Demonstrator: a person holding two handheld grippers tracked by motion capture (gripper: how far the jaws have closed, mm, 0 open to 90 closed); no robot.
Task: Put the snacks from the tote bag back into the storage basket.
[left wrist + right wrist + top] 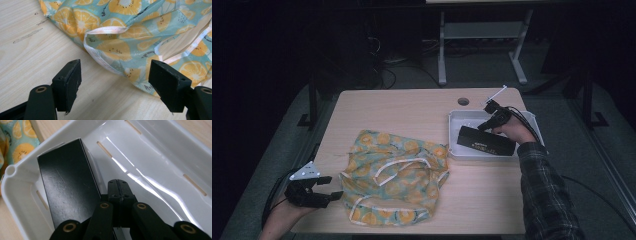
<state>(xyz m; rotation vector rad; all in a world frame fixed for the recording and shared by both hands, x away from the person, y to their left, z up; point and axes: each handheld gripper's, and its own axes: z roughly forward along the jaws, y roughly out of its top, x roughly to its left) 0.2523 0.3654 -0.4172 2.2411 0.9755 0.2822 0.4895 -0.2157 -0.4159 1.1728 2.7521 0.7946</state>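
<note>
Black box lies inside the white tray

In the right gripper view we lose the black box's lower end behind the jaws. In the left gripper view we find the printed cloth cut off at the frame's top and right edges.

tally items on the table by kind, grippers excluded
Fruit-print cloth bag: 1
White tray: 1
Black box, lying in the tray: 1
Total: 3
</note>
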